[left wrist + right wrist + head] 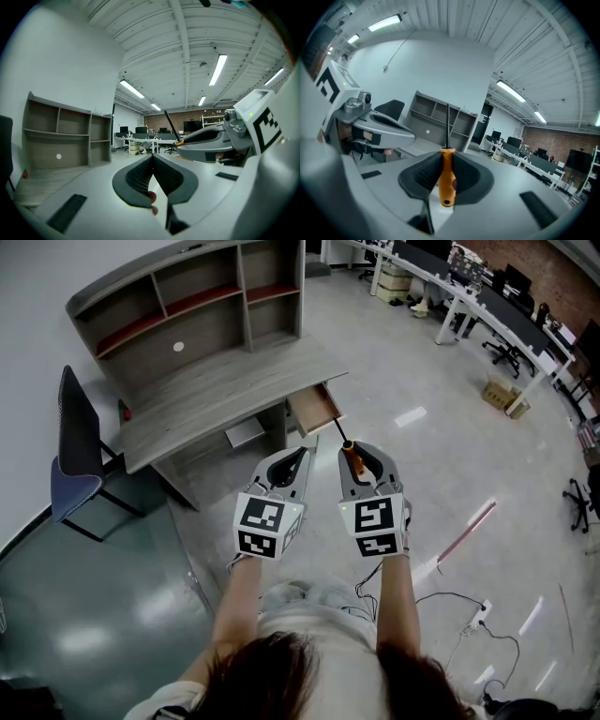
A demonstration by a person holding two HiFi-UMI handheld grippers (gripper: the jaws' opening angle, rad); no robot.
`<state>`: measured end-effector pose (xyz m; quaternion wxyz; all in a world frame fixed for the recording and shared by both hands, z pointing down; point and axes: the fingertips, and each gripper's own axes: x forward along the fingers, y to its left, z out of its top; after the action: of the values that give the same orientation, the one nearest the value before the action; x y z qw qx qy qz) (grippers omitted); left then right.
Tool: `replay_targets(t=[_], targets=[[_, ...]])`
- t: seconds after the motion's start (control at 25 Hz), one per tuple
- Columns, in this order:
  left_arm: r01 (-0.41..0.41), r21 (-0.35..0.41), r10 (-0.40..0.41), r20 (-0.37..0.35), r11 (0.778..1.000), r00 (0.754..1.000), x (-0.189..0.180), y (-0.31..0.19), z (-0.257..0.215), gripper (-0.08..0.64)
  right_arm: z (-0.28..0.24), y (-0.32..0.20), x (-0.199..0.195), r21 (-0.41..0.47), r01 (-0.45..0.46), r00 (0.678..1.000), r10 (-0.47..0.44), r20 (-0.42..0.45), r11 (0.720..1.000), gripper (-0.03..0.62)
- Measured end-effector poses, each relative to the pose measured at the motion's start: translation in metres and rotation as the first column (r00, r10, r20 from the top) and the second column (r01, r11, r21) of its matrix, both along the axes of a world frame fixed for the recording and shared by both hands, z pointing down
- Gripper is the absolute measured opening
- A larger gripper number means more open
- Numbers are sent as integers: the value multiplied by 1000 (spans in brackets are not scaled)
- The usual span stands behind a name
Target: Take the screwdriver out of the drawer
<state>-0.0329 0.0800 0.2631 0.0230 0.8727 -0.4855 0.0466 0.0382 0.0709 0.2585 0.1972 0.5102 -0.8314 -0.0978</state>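
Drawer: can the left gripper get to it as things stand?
Probably yes. The left gripper is empty, jaws together, and nothing stands between it and the open drawer ahead. The right gripper beside it is shut on the screwdriver.

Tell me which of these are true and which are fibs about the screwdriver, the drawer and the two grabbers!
1. The right gripper holds the orange-handled screwdriver. True.
2. The left gripper holds something too. False: its fingers are shut together with nothing between them.
3. The light wooden drawer under the grey wooden desk is pulled open. True.
4. The screwdriver lies inside the drawer. False: it is out of the drawer, up in the right gripper.
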Motion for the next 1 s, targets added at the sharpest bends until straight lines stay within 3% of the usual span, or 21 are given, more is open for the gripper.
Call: replay_targets(t=[0.36,1.0], targets=[[19,4,-19,3,1000,1000,8,-4,-5,17,-4,4,5,13,36,999,-36,3,999,83],[59,-8,-59,24,998,998,63,28,-10,17,-23,43,60,40,83,996,-84,32,996,83]])
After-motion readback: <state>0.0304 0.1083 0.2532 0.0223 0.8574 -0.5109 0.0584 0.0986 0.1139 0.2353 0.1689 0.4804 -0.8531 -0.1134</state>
